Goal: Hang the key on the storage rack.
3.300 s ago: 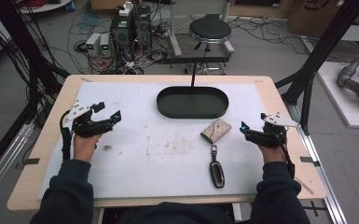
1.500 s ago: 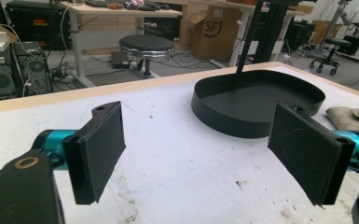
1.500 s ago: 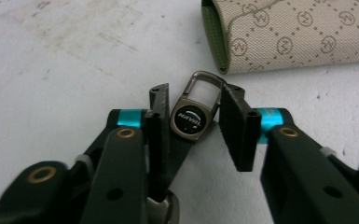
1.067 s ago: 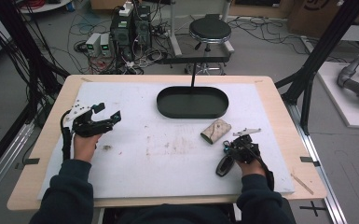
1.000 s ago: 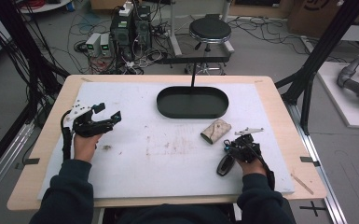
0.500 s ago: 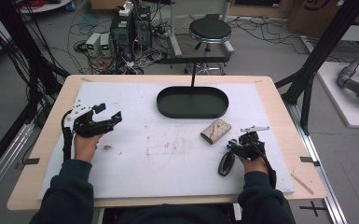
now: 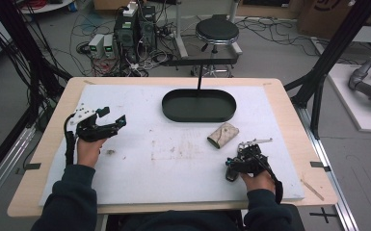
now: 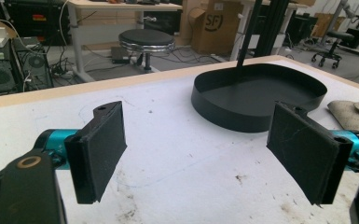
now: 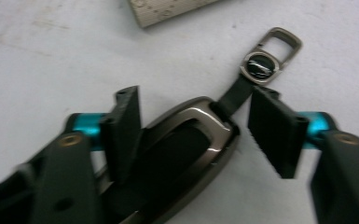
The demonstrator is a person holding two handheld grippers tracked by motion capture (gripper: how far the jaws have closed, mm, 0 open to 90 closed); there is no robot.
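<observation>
We are holding the right claw [image 9: 193,135] apart around the key fob [image 9: 177,158] near the tabletop's [image 7: 289,192] front edge (jaws just opening, pads not pressing); the left claw [image 8: 210,149] is hovering apart over bare tabletop beside the black tray [image 8: 242,112]

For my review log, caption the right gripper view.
Right gripper jaws, just opening, straddle a dark key fob lying on the white mat.

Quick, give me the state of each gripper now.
Left gripper: open, nothing between the jaws.
Right gripper: open, jaws just opening; the key fob lies between them on the table, not clamped.
</observation>
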